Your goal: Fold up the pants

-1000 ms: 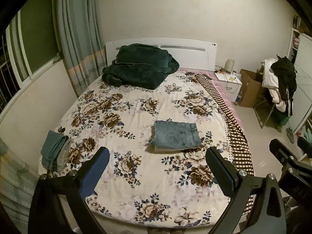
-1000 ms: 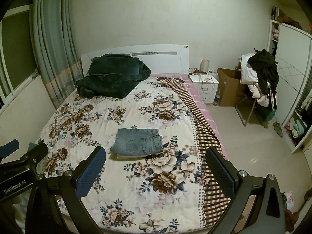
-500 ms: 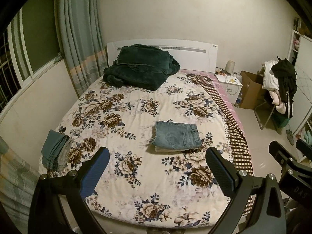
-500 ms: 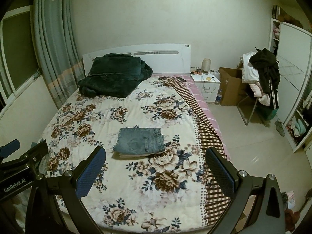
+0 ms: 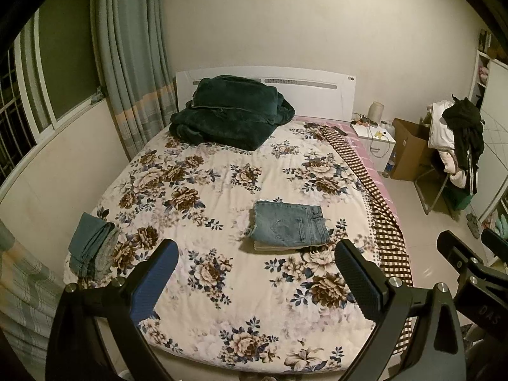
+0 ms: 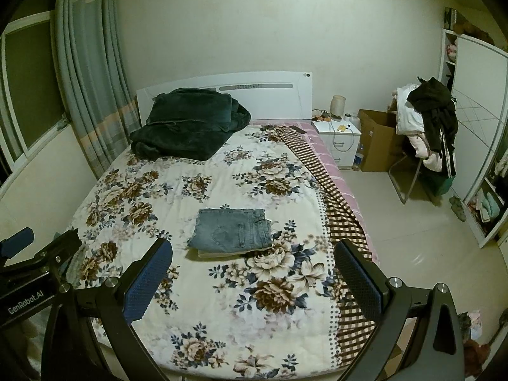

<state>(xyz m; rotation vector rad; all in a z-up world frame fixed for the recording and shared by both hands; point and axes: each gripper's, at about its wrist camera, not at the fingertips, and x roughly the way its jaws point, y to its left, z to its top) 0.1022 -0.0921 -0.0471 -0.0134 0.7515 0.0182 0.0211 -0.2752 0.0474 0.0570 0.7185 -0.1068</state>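
A pair of blue jeans (image 5: 290,225) lies folded into a neat rectangle on the floral bedspread (image 5: 206,190), on top of a pale folded piece. It also shows in the right wrist view (image 6: 233,230). My left gripper (image 5: 257,273) is open and empty, held back above the foot of the bed. My right gripper (image 6: 254,273) is open and empty too, beside the left one. Neither touches the jeans.
Folded teal and grey clothes (image 5: 92,247) lie at the bed's left edge. A dark green blanket (image 5: 228,114) is heaped by the headboard. A nightstand (image 6: 341,139), a cardboard box (image 6: 379,139) and a chair piled with clothes (image 6: 427,127) stand right of the bed.
Both grippers have drawn slightly back and shifted, so the bed sits a little further right in the views. The jeans have not moved. Both grippers stay open.
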